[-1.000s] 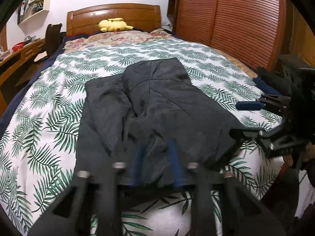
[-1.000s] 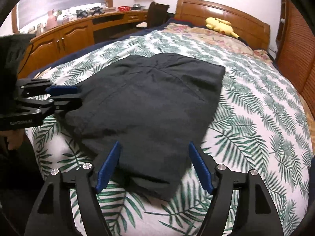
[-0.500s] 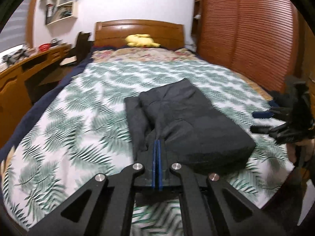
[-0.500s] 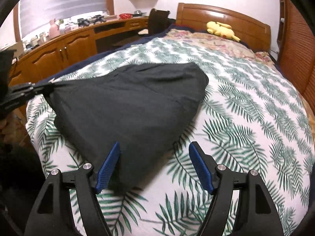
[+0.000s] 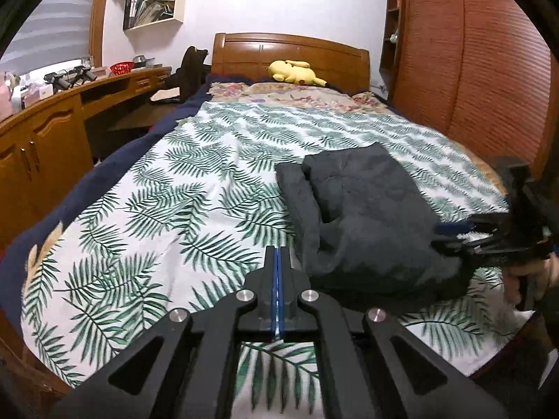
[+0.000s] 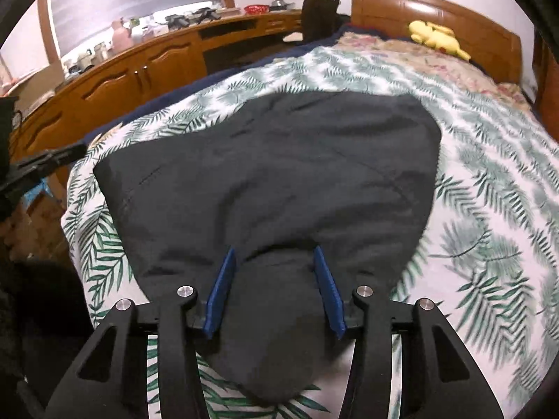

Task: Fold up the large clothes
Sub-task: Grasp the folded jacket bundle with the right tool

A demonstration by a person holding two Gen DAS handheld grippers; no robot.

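Lying lengthwise toward headboard [image 5: 290, 54], dark garment [image 5: 363, 209]

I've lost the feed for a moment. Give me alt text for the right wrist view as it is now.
The right gripper straddles the near edge of a dark grey garment, its blue fingers apart with cloth bunched between them. The garment lies on a bed with a palm-leaf cover. The left gripper shows at the far left edge, and a yellow plush toy sits by the headboard.

The folded dark grey garment [image 5: 367, 216] lies on the palm-leaf-print bed [image 5: 174, 209], right of the left claw [image 5: 277, 279]; its near edge sits between the right claw [image 6: 274, 289] fingers.
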